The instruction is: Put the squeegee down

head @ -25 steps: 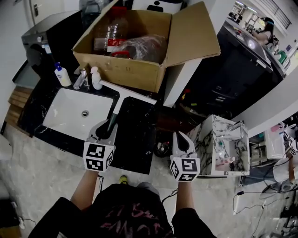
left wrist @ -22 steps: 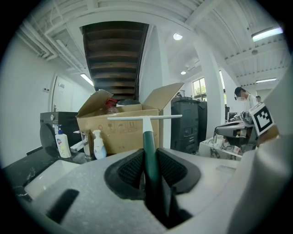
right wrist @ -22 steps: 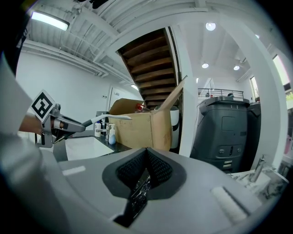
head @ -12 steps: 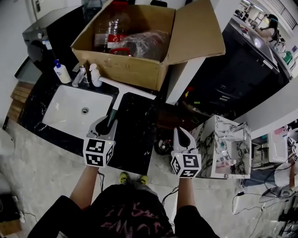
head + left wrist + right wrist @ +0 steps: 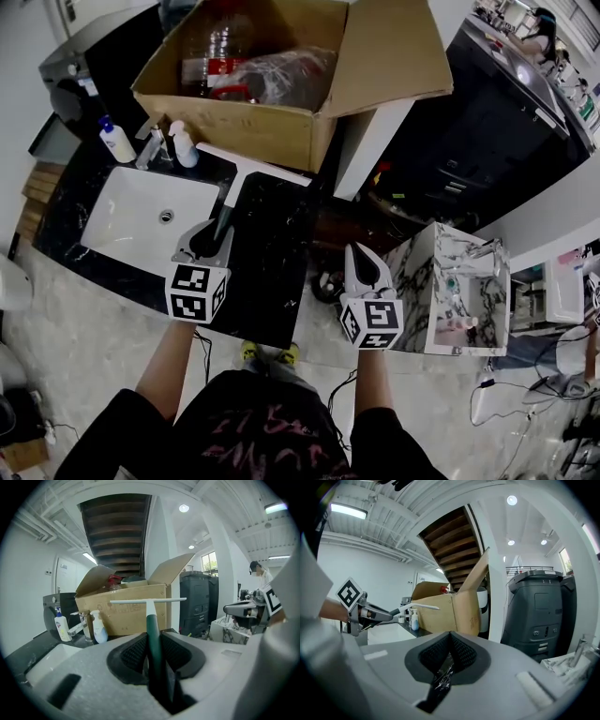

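Note:
A squeegee (image 5: 240,178) with a dark green handle and a long white blade is held over the black counter (image 5: 272,272), beside the sink (image 5: 131,211). My left gripper (image 5: 214,230) is shut on its handle; in the left gripper view the squeegee (image 5: 149,616) stands up from between the pads, blade level in front of the cardboard box (image 5: 126,609). My right gripper (image 5: 361,265) hangs past the counter's right edge with its jaws together and nothing in them. In the right gripper view the right gripper (image 5: 449,654) faces the box, and the squeegee (image 5: 417,605) shows far left.
An open cardboard box (image 5: 272,141) with bottles and a bag stands at the counter's back. A soap bottle (image 5: 116,141), a tap (image 5: 155,145) and a white pump bottle (image 5: 183,145) line the sink's far edge. A marbled box (image 5: 450,291) stands right; a dark bin (image 5: 536,606) behind.
Both grippers and the squeegee have drifted a little toward the counter's front and left in the head view. The left grip on the handle is unchanged.

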### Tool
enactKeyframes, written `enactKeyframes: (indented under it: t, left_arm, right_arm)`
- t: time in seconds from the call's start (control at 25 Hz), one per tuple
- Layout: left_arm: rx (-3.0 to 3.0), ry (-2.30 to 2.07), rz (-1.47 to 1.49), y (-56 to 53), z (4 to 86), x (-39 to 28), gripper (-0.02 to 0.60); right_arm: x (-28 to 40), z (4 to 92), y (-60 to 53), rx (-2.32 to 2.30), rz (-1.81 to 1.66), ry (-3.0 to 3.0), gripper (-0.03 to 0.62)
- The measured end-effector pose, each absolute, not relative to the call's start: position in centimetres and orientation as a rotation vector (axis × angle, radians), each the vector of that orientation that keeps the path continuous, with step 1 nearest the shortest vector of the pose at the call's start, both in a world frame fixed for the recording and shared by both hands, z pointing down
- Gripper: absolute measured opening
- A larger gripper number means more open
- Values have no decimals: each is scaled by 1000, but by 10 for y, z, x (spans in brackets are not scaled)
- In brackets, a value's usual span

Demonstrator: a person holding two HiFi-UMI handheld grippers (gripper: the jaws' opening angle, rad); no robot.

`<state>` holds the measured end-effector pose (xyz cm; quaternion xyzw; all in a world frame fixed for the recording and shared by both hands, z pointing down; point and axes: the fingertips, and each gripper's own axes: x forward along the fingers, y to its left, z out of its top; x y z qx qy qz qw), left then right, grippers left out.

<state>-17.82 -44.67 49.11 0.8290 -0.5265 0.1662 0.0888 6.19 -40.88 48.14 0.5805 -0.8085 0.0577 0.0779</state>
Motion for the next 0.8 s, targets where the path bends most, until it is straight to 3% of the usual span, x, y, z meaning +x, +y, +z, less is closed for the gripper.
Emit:
enactKeyframes:
  t: [0.8]
  left_arm:
    - [2285, -1489, 668, -433, 574, -170, 98]
  right_arm:
    - [57, 496, -408, 1714, 231, -2452, 3]
